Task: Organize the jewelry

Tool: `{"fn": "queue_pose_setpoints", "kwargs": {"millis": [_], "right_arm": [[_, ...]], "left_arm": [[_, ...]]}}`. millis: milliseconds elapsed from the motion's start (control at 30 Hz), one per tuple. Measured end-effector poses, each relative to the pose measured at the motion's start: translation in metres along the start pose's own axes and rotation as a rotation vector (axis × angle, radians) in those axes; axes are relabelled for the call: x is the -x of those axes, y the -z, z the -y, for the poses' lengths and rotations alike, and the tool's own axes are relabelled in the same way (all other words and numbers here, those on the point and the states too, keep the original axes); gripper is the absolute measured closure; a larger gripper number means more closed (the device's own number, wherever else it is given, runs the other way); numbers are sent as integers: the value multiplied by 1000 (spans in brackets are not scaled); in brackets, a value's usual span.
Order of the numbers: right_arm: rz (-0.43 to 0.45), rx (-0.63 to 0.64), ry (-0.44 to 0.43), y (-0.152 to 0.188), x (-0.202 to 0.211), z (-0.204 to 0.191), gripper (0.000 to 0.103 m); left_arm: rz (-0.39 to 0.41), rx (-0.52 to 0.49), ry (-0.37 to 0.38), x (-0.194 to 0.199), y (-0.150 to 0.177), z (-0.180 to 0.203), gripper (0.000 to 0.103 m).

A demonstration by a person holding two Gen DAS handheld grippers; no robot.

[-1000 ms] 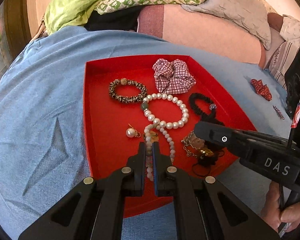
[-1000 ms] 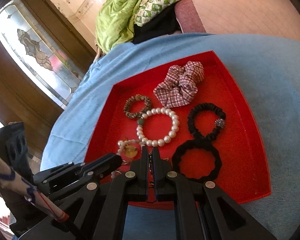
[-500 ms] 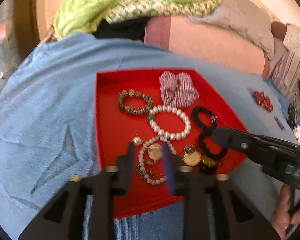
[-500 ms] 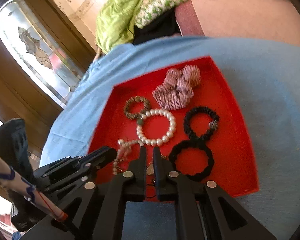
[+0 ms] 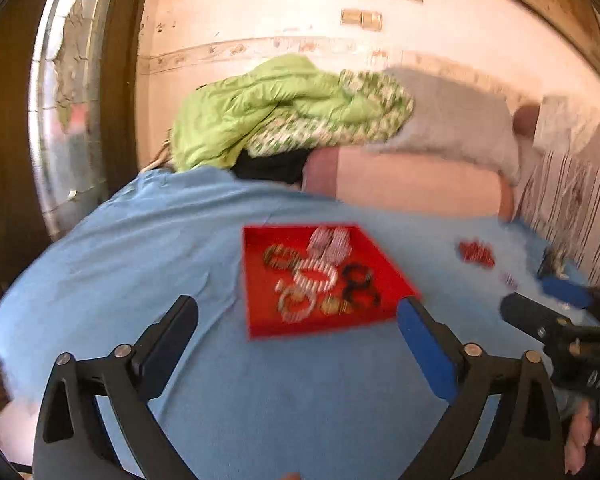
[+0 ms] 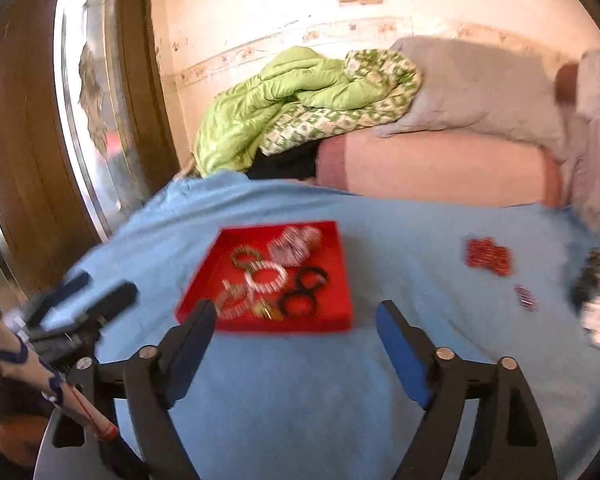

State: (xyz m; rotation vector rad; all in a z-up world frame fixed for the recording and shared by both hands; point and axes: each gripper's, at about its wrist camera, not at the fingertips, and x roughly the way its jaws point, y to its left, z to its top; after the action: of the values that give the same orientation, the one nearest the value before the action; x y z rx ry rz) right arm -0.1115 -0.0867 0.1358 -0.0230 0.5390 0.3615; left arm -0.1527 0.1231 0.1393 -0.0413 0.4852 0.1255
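Note:
A red tray (image 5: pixel 260 320) (image 6: pixel 332 248) lies on a blue cloth and holds pearl strings (image 5: pixel 314 276) (image 6: pixel 266 276), a checked scrunchie (image 5: pixel 330 240) (image 6: pixel 294 244), black hair ties (image 5: pixel 358 284) (image 6: pixel 300 300) and a dark beaded bracelet (image 5: pixel 278 258) (image 6: pixel 246 258). My left gripper (image 5: pixel 298 316) is open and empty, held back from the tray's near edge. My right gripper (image 6: pixel 296 316) is open and empty, also short of the tray. Both views are blurred.
A red scrunchie (image 5: pixel 476 254) (image 6: pixel 488 256) and a small striped clip (image 6: pixel 525 297) lie on the cloth right of the tray. More small items (image 6: pixel 594 292) sit at the far right. Green bedding (image 5: pixel 284 112) and pillows lie behind. A wooden door (image 6: pixel 40 152) stands left.
Both grippers have opened wide and pulled back and up from the tray. The jewelry they were over stays in the tray. The view now takes in the wall and bedding.

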Motion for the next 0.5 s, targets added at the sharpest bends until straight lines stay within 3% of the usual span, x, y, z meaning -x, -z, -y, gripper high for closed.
{"fn": "queue_pose_setpoints", "kwargs": {"millis": [233, 367, 500], "right_arm": [[-50, 92, 163, 40, 22, 4, 9], [-35, 85, 174, 41, 26, 8, 9], [-36, 94, 176, 44, 24, 6, 9]], "left_arm": [[-74, -119, -153, 19, 28, 22, 0], [-138, -136, -224, 17, 34, 26, 0], [-113, -154, -243, 16, 41, 25, 0]]}}
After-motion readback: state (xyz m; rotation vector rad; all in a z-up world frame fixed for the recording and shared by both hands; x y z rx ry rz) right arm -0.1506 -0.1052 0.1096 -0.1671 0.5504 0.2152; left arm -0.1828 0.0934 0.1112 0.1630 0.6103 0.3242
